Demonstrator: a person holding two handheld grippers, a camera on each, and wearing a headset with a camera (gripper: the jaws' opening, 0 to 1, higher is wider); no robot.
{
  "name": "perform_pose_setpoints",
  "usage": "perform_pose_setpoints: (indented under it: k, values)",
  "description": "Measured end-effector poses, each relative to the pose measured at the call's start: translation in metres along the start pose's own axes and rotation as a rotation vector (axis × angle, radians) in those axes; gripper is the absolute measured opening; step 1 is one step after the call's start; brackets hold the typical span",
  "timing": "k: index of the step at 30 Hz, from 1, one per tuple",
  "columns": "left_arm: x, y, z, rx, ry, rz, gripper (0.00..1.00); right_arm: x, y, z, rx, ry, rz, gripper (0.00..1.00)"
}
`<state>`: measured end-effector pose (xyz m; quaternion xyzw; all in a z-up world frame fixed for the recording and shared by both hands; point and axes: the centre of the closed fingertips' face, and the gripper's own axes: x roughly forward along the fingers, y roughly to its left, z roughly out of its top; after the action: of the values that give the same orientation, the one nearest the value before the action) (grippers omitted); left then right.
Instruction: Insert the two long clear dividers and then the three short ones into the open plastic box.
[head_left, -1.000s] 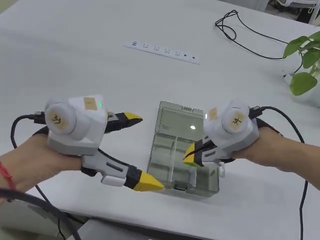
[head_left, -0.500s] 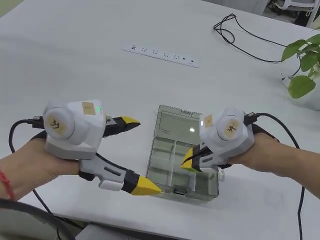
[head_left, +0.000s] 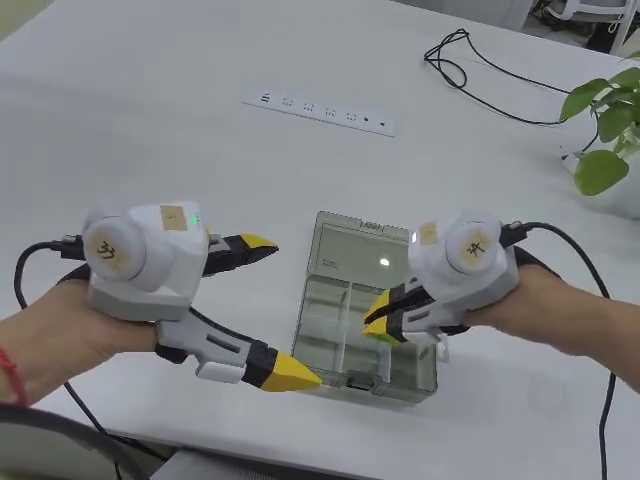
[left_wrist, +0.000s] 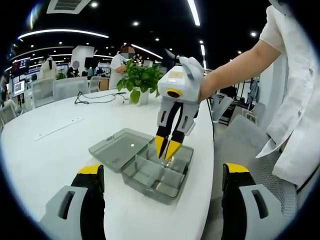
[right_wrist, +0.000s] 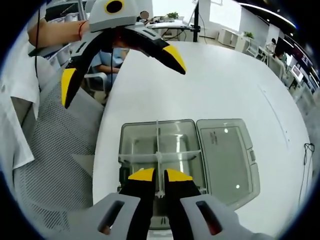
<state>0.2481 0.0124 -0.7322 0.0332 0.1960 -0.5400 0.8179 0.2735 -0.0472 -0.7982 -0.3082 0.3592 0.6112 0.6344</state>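
The clear plastic box (head_left: 318, 335) lies open on the white table, its lid (head_left: 352, 248) folded back flat. My right gripper (head_left: 378, 316) points down into the box's right side, its jaws closed to a narrow gap on a clear divider (right_wrist: 157, 137) that runs the length of the box (right_wrist: 137, 137). A second clear divider (right_wrist: 177, 152) crosses it. My left gripper (head_left: 275, 308) hovers just left of the box, open wide and holding nothing. From the left gripper view, the right gripper (left_wrist: 166, 151) dips into the box (left_wrist: 145, 175).
A white power strip (head_left: 320, 108) lies farther back on the table. A black cable (head_left: 480, 65) loops at the back right, near a green plant (head_left: 605, 120). The table's near edge runs just below the box.
The right gripper has wobbled slightly above the box. Nothing else has visibly changed.
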Motion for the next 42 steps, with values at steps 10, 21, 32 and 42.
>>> perform_pose_setpoints:
  k: [10,21,32,42]
  values:
    - [-0.001,-0.002,0.002,0.001,0.000,-0.001,1.00,-0.032,-0.002,0.008,0.070,-0.087,-0.036,0.16]
    - [-0.003,-0.003,0.005,0.007,-0.001,0.001,1.00,-0.073,0.001,-0.009,0.120,-0.127,-0.086,0.23]
    - [-0.003,-0.005,0.007,0.014,0.002,0.001,1.00,-0.105,0.008,-0.051,0.175,-0.099,-0.125,0.29]
    - [-0.003,-0.009,0.007,0.018,0.009,0.000,1.00,-0.122,0.018,-0.089,0.212,-0.062,-0.143,0.32]
